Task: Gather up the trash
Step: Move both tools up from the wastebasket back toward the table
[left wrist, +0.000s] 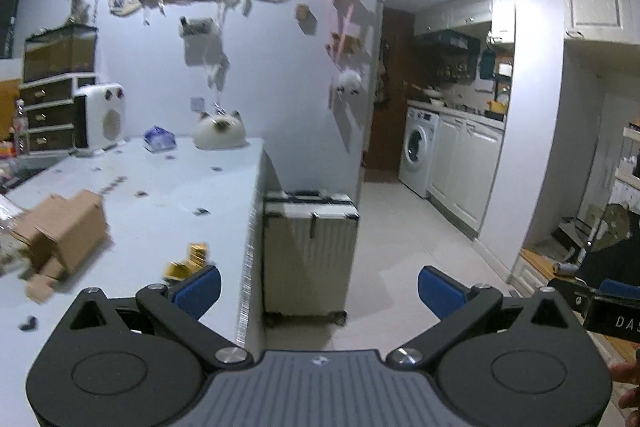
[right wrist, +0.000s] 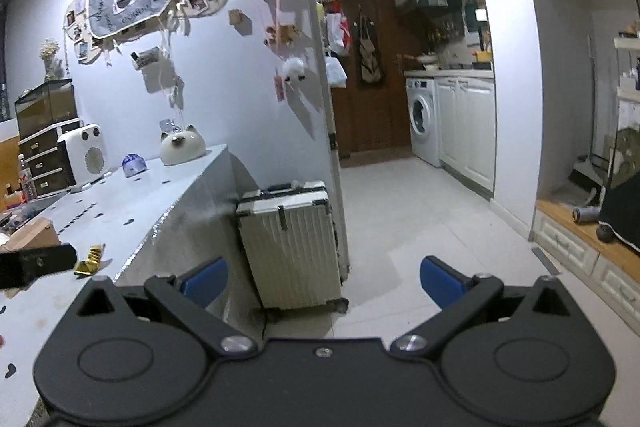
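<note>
Both grippers are hovering spread wide and empty, the left gripper [left wrist: 319, 289] beside the right gripper [right wrist: 324, 281]. A gold wrapper [left wrist: 188, 261] is lying on the table [left wrist: 160, 183] just ahead-left of the left gripper, a torn cardboard box [left wrist: 64, 231] sitting farther left.

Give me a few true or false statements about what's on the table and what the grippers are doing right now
1. The left gripper holds the gold wrapper. False: it is open and empty; the wrapper lies on the table.
2. The cardboard box is on the table. True.
3. The suitcase stands on the floor beside the table. True.
4. The right gripper is shut. False: its jaws stand wide apart.
</note>
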The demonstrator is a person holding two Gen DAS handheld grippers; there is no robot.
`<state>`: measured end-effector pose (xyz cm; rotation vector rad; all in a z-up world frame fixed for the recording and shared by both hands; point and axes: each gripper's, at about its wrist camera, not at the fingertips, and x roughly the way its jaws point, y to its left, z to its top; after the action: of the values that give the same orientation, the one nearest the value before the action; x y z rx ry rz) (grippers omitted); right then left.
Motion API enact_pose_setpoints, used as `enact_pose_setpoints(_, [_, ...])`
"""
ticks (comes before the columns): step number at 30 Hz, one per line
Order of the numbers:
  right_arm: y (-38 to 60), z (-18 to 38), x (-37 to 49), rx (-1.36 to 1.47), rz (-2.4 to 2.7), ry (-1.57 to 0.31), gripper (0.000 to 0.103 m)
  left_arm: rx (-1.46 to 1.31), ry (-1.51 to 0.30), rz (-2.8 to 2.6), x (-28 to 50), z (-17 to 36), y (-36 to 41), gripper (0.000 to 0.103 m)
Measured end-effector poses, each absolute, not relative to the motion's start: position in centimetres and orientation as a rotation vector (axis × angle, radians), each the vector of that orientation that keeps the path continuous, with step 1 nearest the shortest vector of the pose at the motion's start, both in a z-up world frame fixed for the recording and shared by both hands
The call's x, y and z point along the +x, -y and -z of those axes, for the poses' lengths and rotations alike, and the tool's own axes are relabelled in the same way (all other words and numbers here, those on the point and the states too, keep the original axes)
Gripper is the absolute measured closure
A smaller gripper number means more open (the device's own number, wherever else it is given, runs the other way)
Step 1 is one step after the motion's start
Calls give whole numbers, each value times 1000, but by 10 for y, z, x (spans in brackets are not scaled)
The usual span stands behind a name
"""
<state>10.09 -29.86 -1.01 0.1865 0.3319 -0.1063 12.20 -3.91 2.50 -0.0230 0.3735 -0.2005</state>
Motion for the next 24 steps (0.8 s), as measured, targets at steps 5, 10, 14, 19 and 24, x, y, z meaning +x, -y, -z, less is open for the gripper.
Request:
enact_pose_setpoints(5, [277,7,110,212,72,-316,0,-9,-352,173,120,-33,9,0])
enact_pose_setpoints(10, [248,6,123,193,58,-293,0,-22,-337,125,121,-37,-27,0])
enact_pose_setpoints(14, [225,3,136,218,11,-277,0,-32,-336,62,124,-34,-58,0])
enact_pose_setpoints(19, [199,5,148,243,-43,-287,0,-33,-359,22,130,-22,-93,0])
enact_pose_setpoints(24, [172,9,162,240,-75,-300,0,-47,-367,-27,146,-6,-126,1])
